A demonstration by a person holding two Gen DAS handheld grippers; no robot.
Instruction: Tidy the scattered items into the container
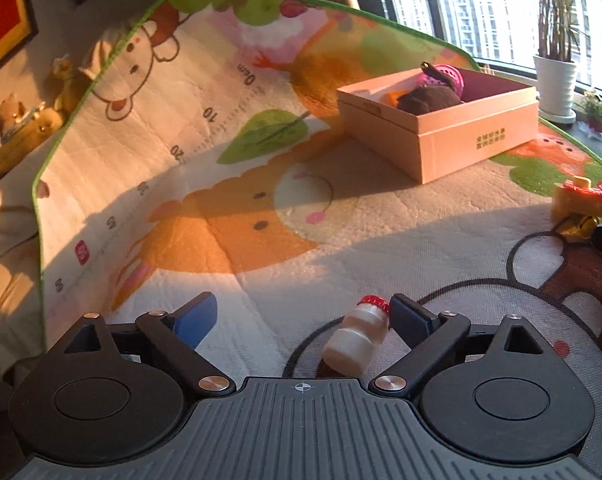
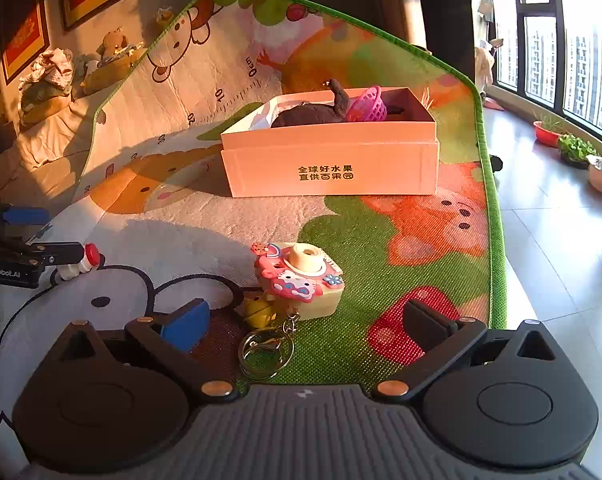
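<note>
Both sets of fingers are standing spread wide, gripping nothing. Between the left gripper's (image 1: pixel 303 318) jaws, a small white bottle with a red cap (image 1: pixel 357 338) is lying on the play mat (image 1: pixel 229 160), tilted, its cap resting right against the dark right-hand finger (image 1: pixel 411 320) while the blue-padded finger (image 1: pixel 195 316) is sitting well apart from it; no pad is pressing on it. From the right wrist view the same bottle is peeking out just beyond the left gripper's tips at the left edge.

The right gripper (image 2: pixel 305 326) is hovering over a pink-and-cream toy camera (image 2: pixel 301 278) with a yellow bell (image 2: pixel 261 312) and a keyring (image 2: pixel 267 350) lying just beside it, all framed between its released jaws, probably lined up that way for a straight closing grab.

Farther back on the mat, the open cardboard box (image 2: pixel 329 172) is waiting as the container, already holding a brown plush toy (image 2: pixel 313 114) and a pink toy basket (image 2: pixel 371 108). Its open top is facing up, so drops from above should be easy. Judging by this, the tidying is partly done, with the bottle, camera and bell still out on the mat.
</note>
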